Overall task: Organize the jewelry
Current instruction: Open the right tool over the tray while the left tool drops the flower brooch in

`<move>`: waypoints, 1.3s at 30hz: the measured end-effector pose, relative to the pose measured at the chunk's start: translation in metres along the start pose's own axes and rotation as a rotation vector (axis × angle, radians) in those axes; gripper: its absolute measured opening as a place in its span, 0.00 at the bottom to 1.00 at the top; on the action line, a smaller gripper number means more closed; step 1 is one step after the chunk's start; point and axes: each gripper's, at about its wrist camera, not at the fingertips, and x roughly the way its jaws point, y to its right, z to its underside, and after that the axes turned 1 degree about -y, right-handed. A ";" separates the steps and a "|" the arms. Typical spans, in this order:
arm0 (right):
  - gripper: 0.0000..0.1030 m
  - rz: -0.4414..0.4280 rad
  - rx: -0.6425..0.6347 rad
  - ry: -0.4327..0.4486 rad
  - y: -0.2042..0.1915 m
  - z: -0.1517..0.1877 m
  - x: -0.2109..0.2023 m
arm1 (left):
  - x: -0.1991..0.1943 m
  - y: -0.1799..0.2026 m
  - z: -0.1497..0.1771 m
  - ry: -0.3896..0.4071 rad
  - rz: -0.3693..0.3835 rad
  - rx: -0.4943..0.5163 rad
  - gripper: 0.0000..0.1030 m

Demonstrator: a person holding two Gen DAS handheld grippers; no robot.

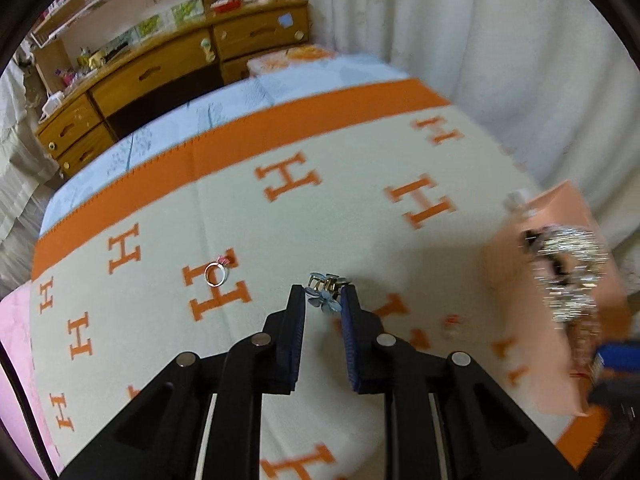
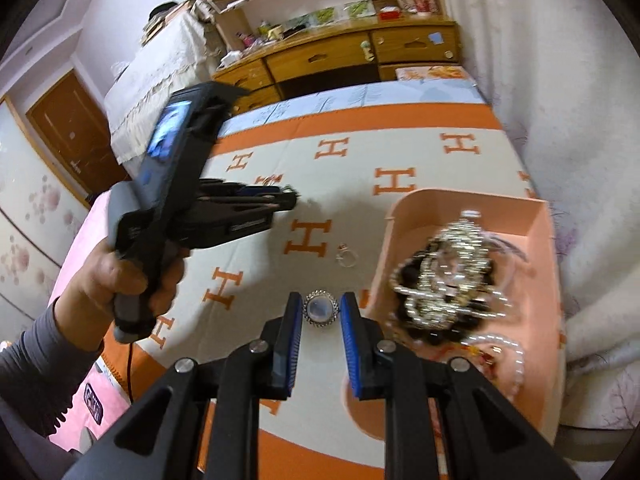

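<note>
Left gripper (image 1: 323, 294) jaws clamped on blue flower hair claw (image 1: 326, 296) at fingertips, above cream-orange H-pattern blanket (image 1: 240, 208); thin ring with pink stone (image 1: 215, 273) on blanket, far-left of tips; right gripper (image 2: 320, 307) jaws clamped on round silver ring with pale stone (image 2: 320, 308); small ring (image 2: 346, 256) on blanket beyond; peach tray (image 2: 536, 232) just right, holding tangled silver chains (image 2: 448, 272) and pearl strand (image 2: 516, 360); wooden dresser (image 2: 340, 60) far.

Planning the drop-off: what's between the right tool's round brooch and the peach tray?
Nothing. In the right wrist view, the round brooch sits in the right tool; only bare H-patterned blanket separates it from the peach tray.
</note>
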 end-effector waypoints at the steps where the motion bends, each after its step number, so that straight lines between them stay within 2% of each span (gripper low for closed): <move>1: 0.19 0.007 0.009 0.012 0.004 0.000 -0.005 | -0.015 0.008 0.000 0.023 0.018 0.009 0.15; 8: 0.19 0.092 0.147 0.117 0.054 0.009 -0.051 | -0.079 0.064 0.002 0.117 0.148 0.081 0.15; 11: 0.19 0.115 0.193 0.127 0.070 0.018 -0.061 | -0.088 0.091 0.001 0.110 0.235 0.111 0.15; 15: 0.19 0.122 0.208 0.094 0.082 0.031 -0.059 | -0.093 0.127 0.009 0.101 0.273 0.181 0.15; 22: 0.20 0.090 0.197 0.018 0.081 0.051 -0.047 | -0.075 0.159 0.027 0.029 0.268 0.233 0.16; 23: 0.20 0.091 0.185 0.009 0.079 0.052 -0.046 | -0.074 0.161 0.031 0.025 0.254 0.241 0.19; 24: 0.20 0.089 0.181 0.008 0.078 0.054 -0.047 | -0.073 0.162 0.033 0.027 0.241 0.247 0.28; 25: 0.20 0.085 0.181 0.009 0.078 0.054 -0.047 | -0.074 0.163 0.036 0.035 0.221 0.253 0.33; 27: 0.22 0.075 0.188 0.019 0.079 0.053 -0.050 | -0.079 0.162 0.040 0.067 0.186 0.254 0.55; 28: 0.24 0.071 0.192 0.026 0.079 0.052 -0.051 | -0.082 0.161 0.041 0.081 0.175 0.251 0.57; 33: 0.26 0.052 0.200 0.052 0.079 0.050 -0.055 | -0.094 0.146 0.047 0.107 0.144 0.217 0.58; 39: 0.26 0.030 0.168 0.057 0.065 0.049 -0.054 | -0.102 0.107 0.064 0.100 0.098 0.126 0.58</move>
